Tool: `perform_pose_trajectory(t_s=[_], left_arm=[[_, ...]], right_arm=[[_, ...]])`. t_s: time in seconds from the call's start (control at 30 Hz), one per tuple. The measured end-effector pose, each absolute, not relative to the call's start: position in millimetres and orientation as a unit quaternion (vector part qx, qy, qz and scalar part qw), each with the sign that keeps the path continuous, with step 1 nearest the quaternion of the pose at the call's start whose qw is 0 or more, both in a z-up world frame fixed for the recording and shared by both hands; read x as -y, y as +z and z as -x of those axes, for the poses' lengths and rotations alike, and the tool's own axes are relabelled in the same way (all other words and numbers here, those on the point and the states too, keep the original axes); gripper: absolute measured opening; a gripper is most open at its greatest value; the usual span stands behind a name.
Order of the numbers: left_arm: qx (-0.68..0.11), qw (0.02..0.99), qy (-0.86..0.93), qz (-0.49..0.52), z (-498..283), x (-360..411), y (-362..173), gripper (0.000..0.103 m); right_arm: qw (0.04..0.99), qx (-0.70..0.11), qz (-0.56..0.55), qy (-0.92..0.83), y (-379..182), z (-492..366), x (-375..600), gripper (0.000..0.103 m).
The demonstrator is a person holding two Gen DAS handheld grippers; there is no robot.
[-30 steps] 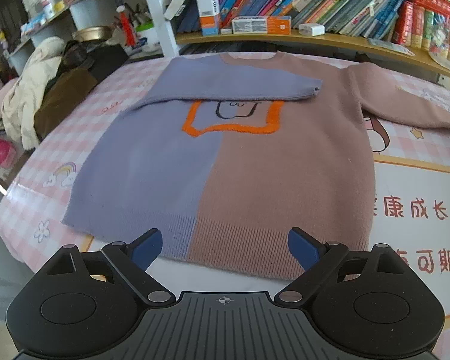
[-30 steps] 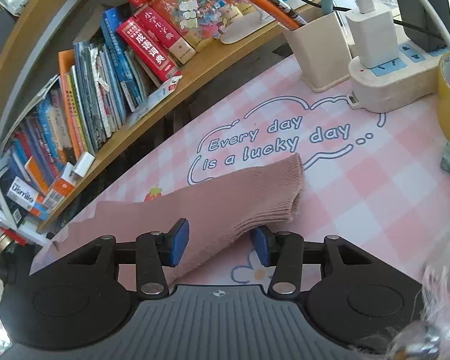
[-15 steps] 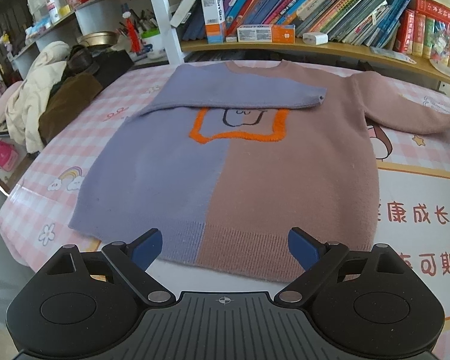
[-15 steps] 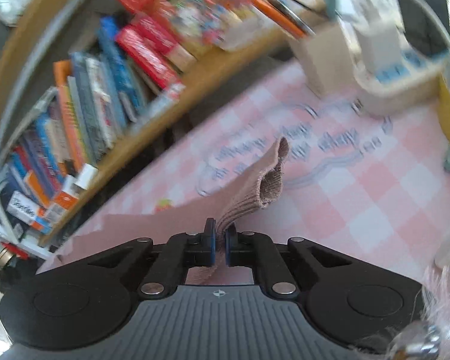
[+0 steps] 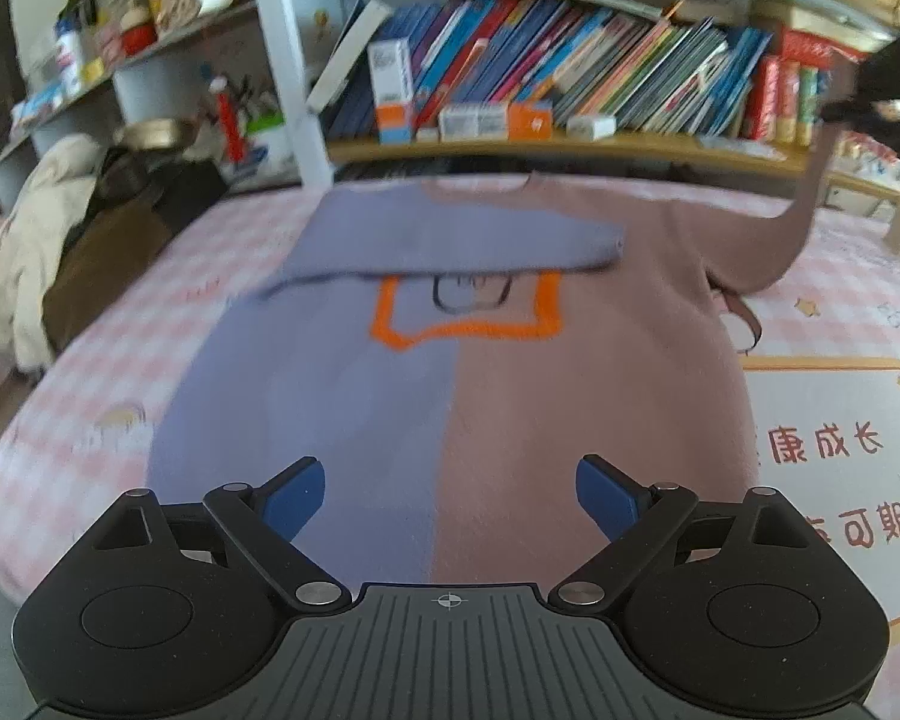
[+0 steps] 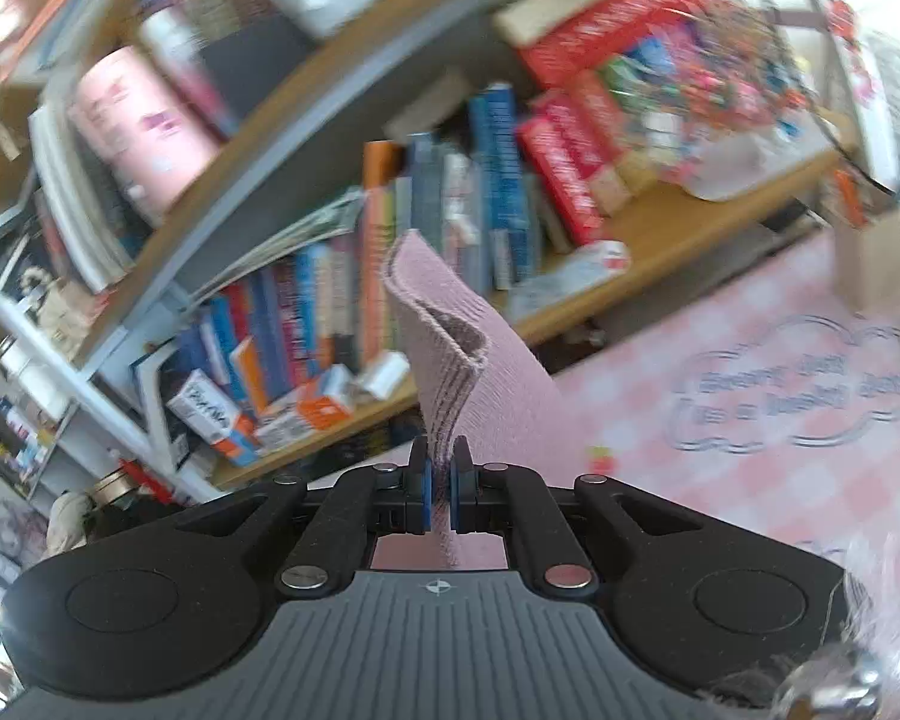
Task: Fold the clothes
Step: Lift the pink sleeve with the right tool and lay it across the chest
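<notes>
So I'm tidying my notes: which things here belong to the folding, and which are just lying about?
In the job:
sweater
pink sleeve
right tool
left tool

Lying about:
books
heaped clothes
pink checked cloth

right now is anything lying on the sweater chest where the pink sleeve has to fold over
Only the blue sleeve, already folded flat across the chest of the sweater. Nothing else visible lies there. The right gripper has its jaws shut on the pink sleeve, lifted clear of the table, and the left gripper is open over the hem.

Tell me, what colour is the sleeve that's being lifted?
Dusty pink, the sleeve pinched in the right gripper; the right wrist view shows it best.
</notes>
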State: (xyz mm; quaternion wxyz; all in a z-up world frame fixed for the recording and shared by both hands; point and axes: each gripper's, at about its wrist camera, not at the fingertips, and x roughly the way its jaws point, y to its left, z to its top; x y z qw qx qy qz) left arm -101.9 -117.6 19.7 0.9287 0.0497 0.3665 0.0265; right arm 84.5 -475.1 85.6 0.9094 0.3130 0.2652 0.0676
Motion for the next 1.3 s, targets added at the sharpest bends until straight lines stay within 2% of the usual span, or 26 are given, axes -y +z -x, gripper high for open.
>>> perform_pose_trajectory(t_s=[0.3,0.5,0.87,1.17,1.27,1.3], left_arm=[[-0.32,0.946,-0.025,-0.043,95.0,53.1,30.5,0.093],[-0.308,0.95,-0.045,-0.033,90.7,9.5,27.2,0.093],[-0.306,0.95,-0.053,-0.024,84.9,-47.0,21.5,0.093],[-0.308,0.95,-0.038,-0.029,84.4,-73.4,21.3,0.093],[-0.306,0.951,-0.034,-0.03,85.7,-77.8,22.2,0.093],[-0.306,0.951,-0.033,-0.029,85.8,-78.6,22.3,0.093]], right_arm=[[0.927,-0.255,-0.262,0.086,131.4,-107.6,378.1,0.005],[0.934,-0.259,-0.223,0.104,140.4,-127.0,309.4,0.005],[0.931,-0.301,-0.16,0.129,105.2,-168.0,168.7,0.005],[0.918,-0.361,-0.125,0.107,54.3,-191.0,126.2,0.006],[0.917,-0.37,-0.119,0.094,46.8,-192.0,124.3,0.014],[0.916,-0.371,-0.12,0.097,45.8,-190.8,124.3,0.031]])
